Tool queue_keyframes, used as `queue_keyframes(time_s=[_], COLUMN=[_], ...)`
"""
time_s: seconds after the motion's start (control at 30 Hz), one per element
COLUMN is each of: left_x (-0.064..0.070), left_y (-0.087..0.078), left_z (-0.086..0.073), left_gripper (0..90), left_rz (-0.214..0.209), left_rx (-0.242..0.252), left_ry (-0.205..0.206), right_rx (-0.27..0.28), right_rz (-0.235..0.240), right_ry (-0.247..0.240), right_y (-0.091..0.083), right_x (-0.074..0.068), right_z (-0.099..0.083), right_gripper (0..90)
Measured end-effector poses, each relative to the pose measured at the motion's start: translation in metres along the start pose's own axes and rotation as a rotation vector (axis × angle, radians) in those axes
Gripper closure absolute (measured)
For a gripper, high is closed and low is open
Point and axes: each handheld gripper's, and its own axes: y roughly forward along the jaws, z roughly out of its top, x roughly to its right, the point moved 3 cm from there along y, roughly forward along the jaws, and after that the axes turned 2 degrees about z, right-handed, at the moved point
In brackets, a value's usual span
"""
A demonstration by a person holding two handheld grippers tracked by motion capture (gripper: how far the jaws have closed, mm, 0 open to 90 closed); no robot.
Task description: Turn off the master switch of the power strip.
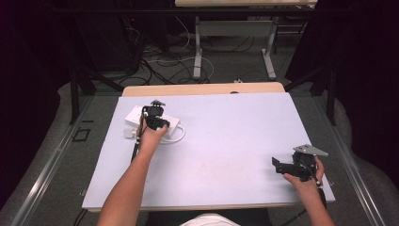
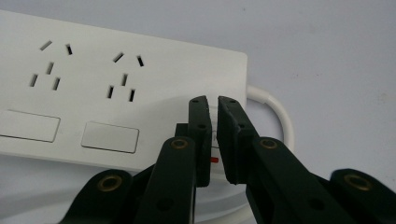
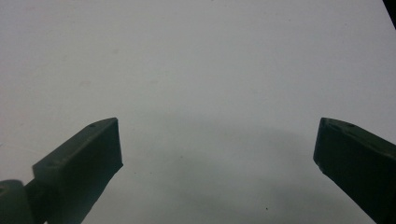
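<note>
White table (image 1: 226, 141): left gripper (image 2: 213, 109) nearly pressed together over power strip (image 2: 121, 88) w/ cord; right gripper (image 3: 217, 154) spread wide.

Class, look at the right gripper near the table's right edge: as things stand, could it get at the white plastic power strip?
Probably yes. The right gripper has its jaws wide apart, and bare pale table mat lies between it and the white plastic power strip. However, the left gripper already sits at the strip's cable end.
</note>
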Motion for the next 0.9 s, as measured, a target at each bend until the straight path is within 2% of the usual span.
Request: queue_keyframes(time_s=[0.17, 0.33, 0.53, 0.67, 0.73, 0.9], left_x=[-0.001, -0.001, -0.001, -0.002, -0.002, -0.003], left_y=[-0.002, -0.006, -0.01, -0.015, -0.017, -0.022], left_z=[0.001, 0.001, 0.001, 0.001, 0.001, 0.0], left_gripper=[81.4, 78.8, 75.7, 72.2, 71.6, 63.7], left_rz=[-0.005, -0.015, -0.024, -0.031, -0.038, -0.055], left_rx=[0.012, 0.027, 0.034, 0.05, 0.069, 0.076], left_ry=[-0.002, -0.017, -0.014, -0.013, -0.025, -0.023], right_rx=[0.011, 0.008, 0.006, 0.007, 0.007, 0.01], right_rz=[-0.01, -0.009, 0.002, 0.001, 0.001, -0.002], right_ry=[-0.004, -0.006, -0.006, -0.014, -0.011, -0.014], right_y=[0.0, -0.002, -0.002, -0.002, -0.003, -0.004], right_x=[-0.002, -0.001, -0.003, -0.002, -0.002, -0.002], right_z=[0.0, 0.0, 0.0, 0.0, 0.0, 0.0], right_gripper=[0.6, 0.6, 0.6, 0.6, 0.6, 0.7])
